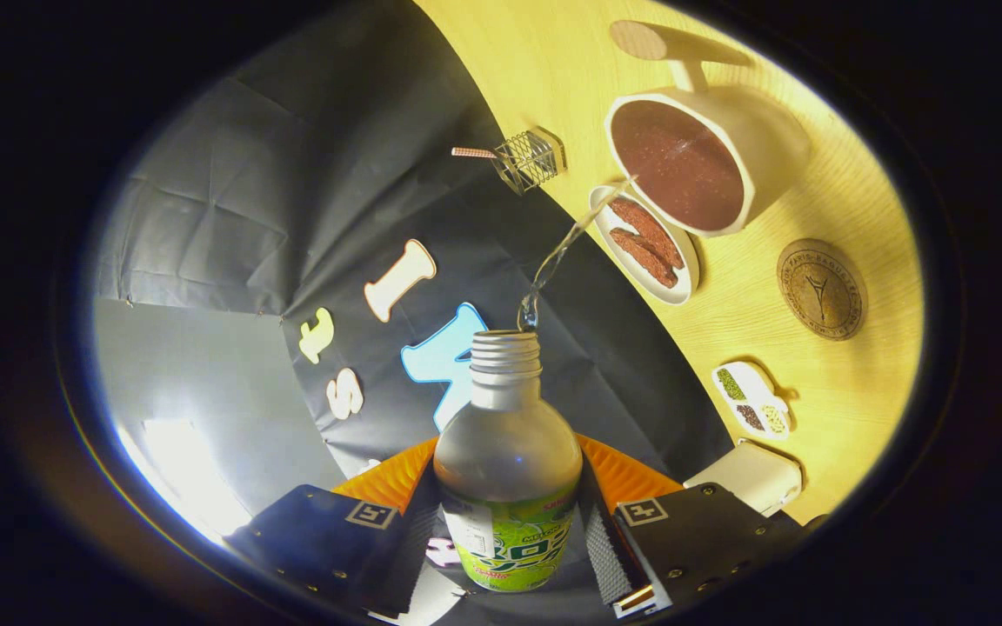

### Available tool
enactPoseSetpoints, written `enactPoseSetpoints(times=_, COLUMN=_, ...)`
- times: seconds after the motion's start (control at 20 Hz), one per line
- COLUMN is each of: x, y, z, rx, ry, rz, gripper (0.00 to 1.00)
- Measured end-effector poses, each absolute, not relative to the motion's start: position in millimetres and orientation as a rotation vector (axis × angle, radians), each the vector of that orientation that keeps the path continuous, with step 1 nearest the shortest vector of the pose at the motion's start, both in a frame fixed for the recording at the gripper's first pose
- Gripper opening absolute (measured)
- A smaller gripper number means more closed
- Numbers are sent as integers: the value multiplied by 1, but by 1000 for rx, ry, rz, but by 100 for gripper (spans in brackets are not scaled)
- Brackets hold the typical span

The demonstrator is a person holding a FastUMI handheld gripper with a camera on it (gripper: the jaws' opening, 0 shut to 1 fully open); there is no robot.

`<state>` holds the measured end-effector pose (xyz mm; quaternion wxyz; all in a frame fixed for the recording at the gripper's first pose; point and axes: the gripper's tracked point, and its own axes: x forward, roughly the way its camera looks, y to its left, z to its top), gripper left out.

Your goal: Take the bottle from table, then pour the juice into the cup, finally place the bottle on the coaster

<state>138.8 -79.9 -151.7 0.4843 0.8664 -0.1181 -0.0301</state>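
On the wooden tabletop [849,183] pouring is underway: the fingers [508,530] clamp the tilted bottle [508,469], juice streaming into the cup [701,161]. Next comes righting it, then the coaster [821,289] near the cup.

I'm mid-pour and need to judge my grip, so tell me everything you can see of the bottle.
The bottle sits between the gripper's two fingers, which press on its lower body at both sides. It looks like frosted, silvery metal or plastic, with a green printed label around the lower part, a rounded shoulder and a threaded neck. The cap is off. It is tilted toward the cup, and a thin clear stream leaves its mouth and arcs to the cup's rim. Apart from the fingers, nothing touches it.
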Motion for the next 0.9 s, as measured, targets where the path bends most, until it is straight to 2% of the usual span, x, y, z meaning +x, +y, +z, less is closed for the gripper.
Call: enactPoseSetpoints(times=0.9, x=134, y=-85, z=-144, rx=2208, ry=-326, rz=-97, gripper=77)
